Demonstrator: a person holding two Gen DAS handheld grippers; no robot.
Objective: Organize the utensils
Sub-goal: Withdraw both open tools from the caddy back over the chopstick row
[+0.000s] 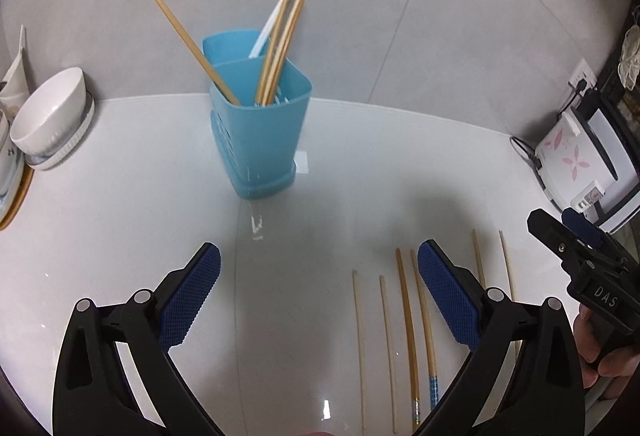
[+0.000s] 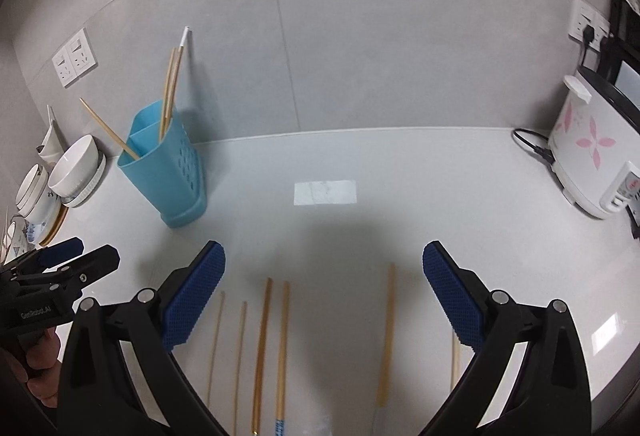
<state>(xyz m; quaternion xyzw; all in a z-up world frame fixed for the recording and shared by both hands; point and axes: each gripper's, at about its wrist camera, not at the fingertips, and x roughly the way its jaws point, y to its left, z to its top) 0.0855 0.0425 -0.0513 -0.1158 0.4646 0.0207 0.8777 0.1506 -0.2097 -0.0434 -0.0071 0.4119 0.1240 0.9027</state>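
Standing near the back of the glossy white countertop (image 2: 400,163), the tall light-blue plastic two-compartment utensil holder (image 1: 258,131) has several slim wooden chopsticks (image 1: 280,43) and one white stick leaning out of it at different angles. Bare counter lies all around it, with a small pale rectangular patch (image 2: 325,192) to its right.

Nearer the front edge, six loose wooden chopsticks (image 2: 264,348) lie roughly parallel, pointing toward the wall; two of them carry blue-patterned ends. Their near ends run out of both views.

In its own view, the left gripper (image 1: 319,268) hovers over open counter with its blue textured pads spread wide, holding nothing; its right finger covers part of the chopstick row. The right gripper (image 2: 324,268) is likewise spread wide and empty, above the loose chopsticks, one of which is partly hidden behind its right finger.

Along the left edge sit stacked white ceramic bowls (image 2: 74,171), cut off by the fisheye rim. At the right edge stands a white plastic appliance with pink flower print (image 2: 584,151), with its cord trailing back; its far side is cropped.
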